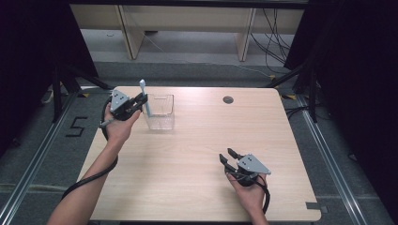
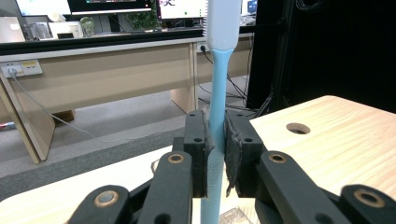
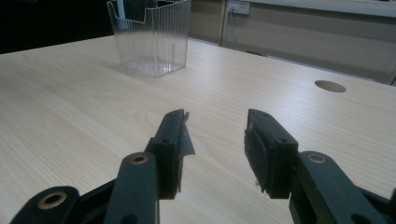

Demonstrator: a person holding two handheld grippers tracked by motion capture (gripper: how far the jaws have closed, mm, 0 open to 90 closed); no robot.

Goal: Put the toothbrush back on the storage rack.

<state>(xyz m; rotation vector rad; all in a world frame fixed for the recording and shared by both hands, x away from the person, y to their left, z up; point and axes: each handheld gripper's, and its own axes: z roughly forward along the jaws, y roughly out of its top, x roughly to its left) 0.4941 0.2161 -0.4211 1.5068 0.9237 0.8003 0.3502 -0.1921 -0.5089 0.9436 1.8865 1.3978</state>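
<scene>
Two grippers work over the wooden table (image 1: 187,168). Nearest, the right gripper (image 1: 228,155) rests low, jaws apart and empty. Farther off, the left gripper (image 1: 141,100) clamps a light-blue toothbrush (image 1: 144,99) upright beside the clear ribbed container (image 1: 160,112).

Pale wooden table (image 1: 187,164), round cable hole (image 1: 228,99) at far edge.
Clear ribbed container (image 1: 160,112) standing left of that hole.
</scene>
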